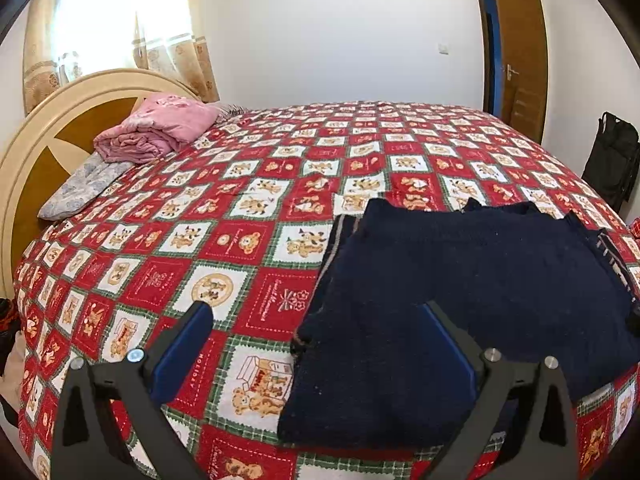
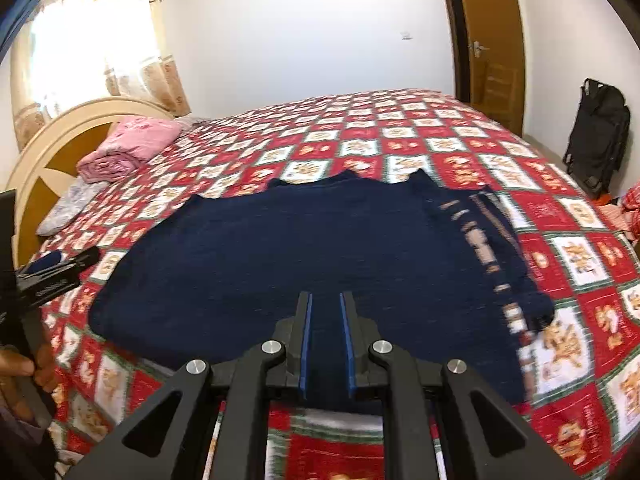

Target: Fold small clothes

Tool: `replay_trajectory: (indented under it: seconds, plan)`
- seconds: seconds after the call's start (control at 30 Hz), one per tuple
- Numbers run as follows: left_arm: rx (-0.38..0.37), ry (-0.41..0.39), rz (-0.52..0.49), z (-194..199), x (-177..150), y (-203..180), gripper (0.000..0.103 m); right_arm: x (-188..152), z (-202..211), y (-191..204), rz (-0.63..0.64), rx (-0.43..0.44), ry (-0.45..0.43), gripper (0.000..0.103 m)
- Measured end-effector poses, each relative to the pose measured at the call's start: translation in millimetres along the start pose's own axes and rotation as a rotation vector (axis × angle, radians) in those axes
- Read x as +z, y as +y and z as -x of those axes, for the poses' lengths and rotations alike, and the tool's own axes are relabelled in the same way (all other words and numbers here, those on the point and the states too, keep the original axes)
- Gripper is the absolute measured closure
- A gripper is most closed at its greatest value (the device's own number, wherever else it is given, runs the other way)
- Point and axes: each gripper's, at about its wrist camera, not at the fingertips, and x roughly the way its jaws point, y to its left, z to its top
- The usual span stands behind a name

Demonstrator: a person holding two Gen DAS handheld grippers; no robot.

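Observation:
A dark navy knitted sweater [image 1: 460,272] lies spread flat on the red, white and green patchwork bedspread [image 1: 240,200], near the bed's front edge. A striped sleeve [image 2: 488,248] is folded along its right side. My left gripper [image 1: 318,308] hangs open wide over the sweater's lower left part, and its pads touch nothing. In the right wrist view it shows at the left edge [image 2: 60,264], held by a hand [image 2: 16,368]. My right gripper [image 2: 326,300] is shut to a narrow slit above the sweater's [image 2: 300,240] near hem, and nothing shows between its pads.
A rolled pink blanket [image 1: 160,128] and a pale floral pillow [image 1: 80,188] lie by the round headboard [image 1: 36,160] at the far left. A black bag [image 1: 612,156] stands by the wall on the right, beside a brown door [image 1: 520,48]. Red cloth [image 2: 632,204] lies off the bed's right side.

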Motion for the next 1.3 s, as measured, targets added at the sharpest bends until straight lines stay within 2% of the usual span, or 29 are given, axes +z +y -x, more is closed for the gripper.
replay_trajectory:
  seconds: [0.2, 0.3, 0.43, 0.5, 0.67, 0.73, 0.8, 0.83, 0.9, 1.0, 1.1, 1.17, 1.23, 1.3]
  plan:
    - [-0.045, 0.031, -0.06, -1, -6, -11, 0.0, -7, -10, 9, 0.021, 0.047, 0.057, 0.089]
    - [-0.075, 0.053, -0.084, -9, 4, -22, 0.0, 5, -13, -8, 0.03, -0.019, 0.051, 0.089]
    - [-0.077, 0.05, -0.12, -26, 23, -45, 0.0, 47, -35, -51, 0.002, -0.134, 0.041, 0.089]
    - [-0.084, 0.049, -0.128, -41, 34, -57, 0.0, 65, -53, -61, 0.008, -0.148, 0.052, 0.089]
    - [-0.073, 0.133, -0.07, -86, 48, -64, 0.0, 96, -111, -72, 0.04, -0.158, 0.09, 0.089]
    - [-0.049, 0.193, -0.063, -108, 47, -66, 0.0, 97, -133, -80, 0.034, -0.185, 0.124, 0.089]
    - [-0.039, 0.244, -0.069, -126, 43, -68, 0.0, 87, -154, -104, -0.023, -0.238, 0.185, 0.089]
    - [-0.024, 0.273, -0.071, -135, 39, -67, 0.0, 82, -154, -113, -0.053, -0.206, 0.167, 0.089]
    - [-0.064, 0.281, -0.027, -142, 34, -60, 0.0, 80, -147, -121, -0.083, -0.172, 0.135, 0.089]
    - [-0.11, 0.31, 0.032, -138, 35, -51, 0.0, 80, -131, -114, -0.089, -0.21, 0.143, 0.089]
    - [-0.086, 0.285, 0.009, -110, 40, -33, 0.0, 81, -98, -97, -0.115, -0.102, 0.081, 0.089]
    - [-0.096, 0.237, 0.026, -93, 41, -5, 0.0, 75, -76, -79, -0.112, -0.035, 0.048, 0.08]
    - [-0.105, 0.193, 0.075, -73, 36, 27, 0.0, 67, -62, -63, -0.114, 0.04, 0.03, 0.039]
    - [-0.104, 0.185, 0.13, -61, 24, 51, 0.0, 55, -51, -43, -0.109, 0.111, 0.003, 0.034]
